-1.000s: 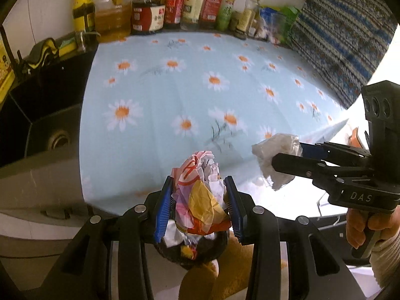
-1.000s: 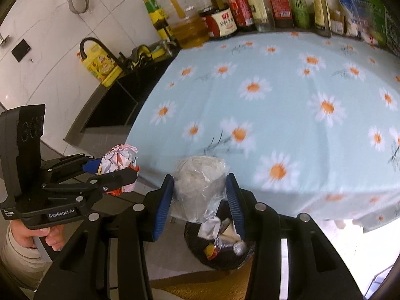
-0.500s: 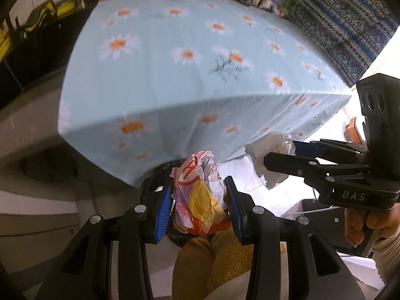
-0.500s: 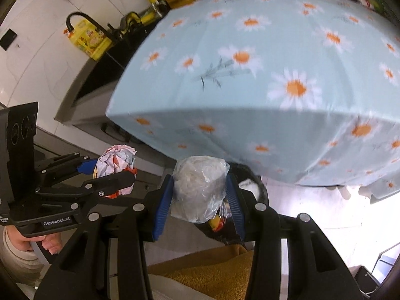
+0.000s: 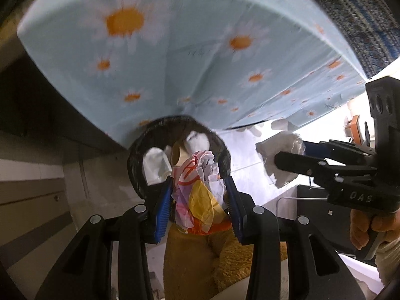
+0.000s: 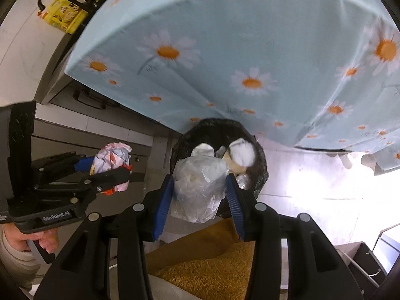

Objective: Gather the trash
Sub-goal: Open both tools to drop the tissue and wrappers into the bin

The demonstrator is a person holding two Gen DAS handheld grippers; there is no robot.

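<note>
In the left wrist view, raised letters "DAS" stand on the black body of the right gripper (image 5: 282, 161), near the hand that holds it. In the right wrist view, a small white label on the black body of the left gripper (image 6: 112, 172) reads "GenRobot.AI", seen tilted and a little blurred. The yellow bottle (image 6: 63, 16) at the upper left of that view carries printed pictures and marks, too small and blurred to read. The crumpled wrapper (image 5: 200, 192) shows red print, but no letters can be made out.
</note>
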